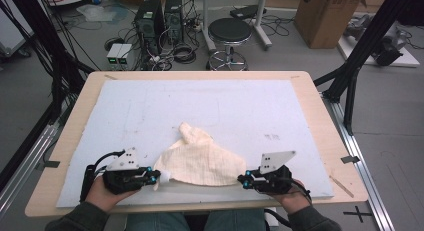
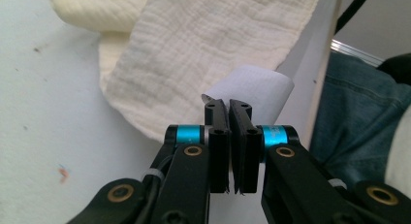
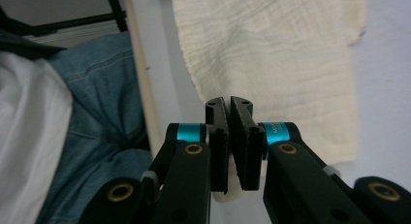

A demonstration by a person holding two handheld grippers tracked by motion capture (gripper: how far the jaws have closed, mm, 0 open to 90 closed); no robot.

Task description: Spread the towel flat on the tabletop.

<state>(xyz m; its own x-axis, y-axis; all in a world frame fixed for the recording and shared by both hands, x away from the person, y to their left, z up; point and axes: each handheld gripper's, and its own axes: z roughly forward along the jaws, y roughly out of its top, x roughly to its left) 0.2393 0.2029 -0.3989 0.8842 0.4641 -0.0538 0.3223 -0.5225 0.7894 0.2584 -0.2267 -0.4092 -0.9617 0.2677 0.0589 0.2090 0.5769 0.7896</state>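
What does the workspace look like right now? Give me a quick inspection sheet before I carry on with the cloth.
Surface: wooden table covered by a pale blue-white mat, lightly marked.
Job's things: cream cloth near the mat's front edge, partly spread, one end bunched toward the middle; a white tag at its left corner.
Clutter: nothing seen on the mat.
Grippers: left hand-held gripper shut on the cloth's left corner at the tag; right hand-held gripper shut on its right corner.
Cables: one trails from each gripper; a tangle on the floor beyond the table.
Surroundings: computer towers, black stool, cardboard box, black frame posts.
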